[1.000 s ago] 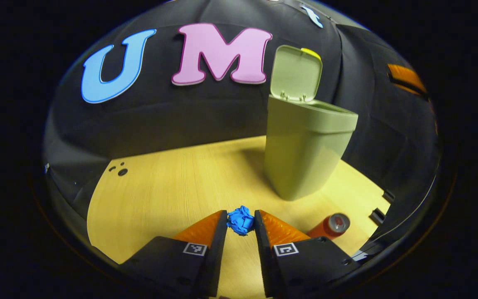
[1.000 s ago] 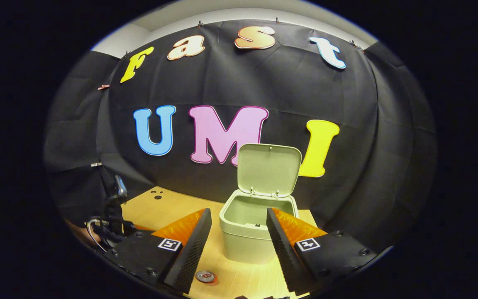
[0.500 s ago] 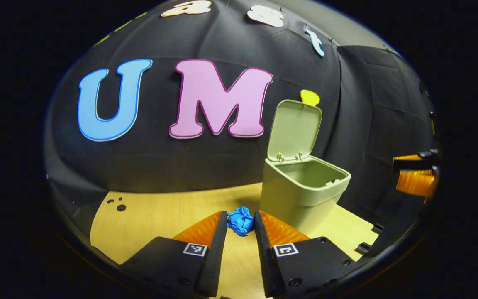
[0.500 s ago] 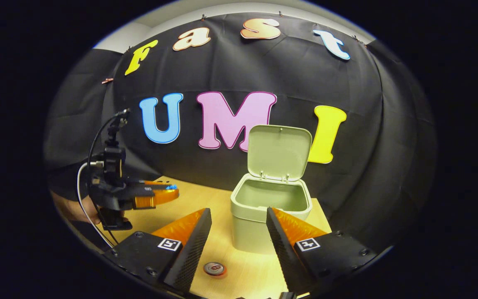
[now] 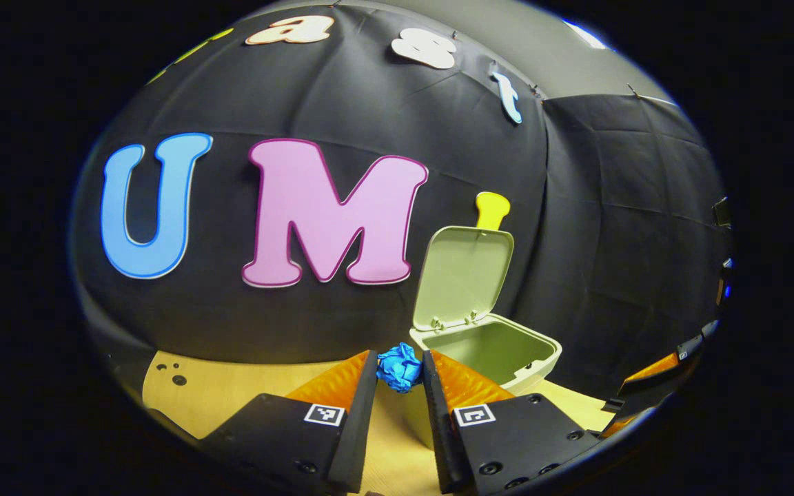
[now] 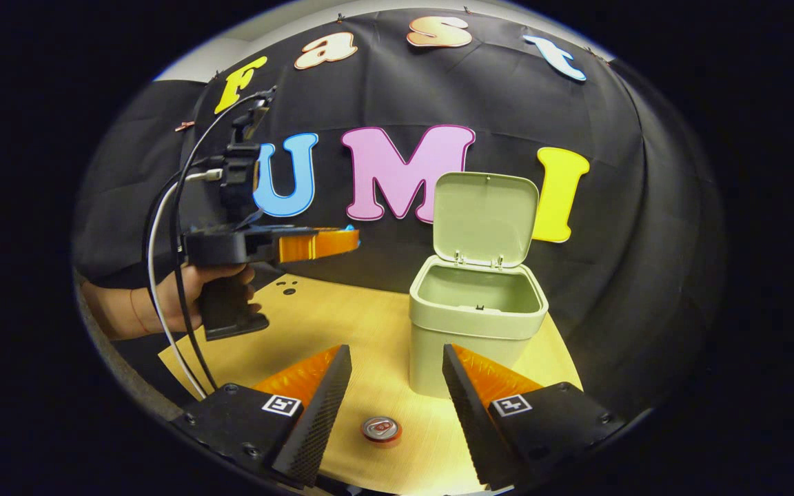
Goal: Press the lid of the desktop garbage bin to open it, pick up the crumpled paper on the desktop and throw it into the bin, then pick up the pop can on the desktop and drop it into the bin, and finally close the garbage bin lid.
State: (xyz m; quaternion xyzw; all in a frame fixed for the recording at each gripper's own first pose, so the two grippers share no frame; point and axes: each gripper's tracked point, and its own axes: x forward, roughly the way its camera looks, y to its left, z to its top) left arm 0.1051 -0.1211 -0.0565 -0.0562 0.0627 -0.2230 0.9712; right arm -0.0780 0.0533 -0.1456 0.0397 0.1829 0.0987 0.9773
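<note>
Above the worktop (image 6: 342, 324), the crumpled paper (image 5: 399, 367) has been raised toward the open bin (image 5: 486, 344), clamped in the left gripper (image 5: 400, 372); the right gripper (image 6: 397, 375) is held open.

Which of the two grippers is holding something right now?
The left gripper: its fingers pinch the blue crumpled paper. The right gripper is open, with nothing between its fingers.

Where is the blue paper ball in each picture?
Left gripper view: the crumpled paper sits low in the middle, pinched between the left hand-held gripper fingers.
Right gripper view: a blue speck at that gripper's tip, left of middle.
Shared landmark: the green bin, lid up.
</note>
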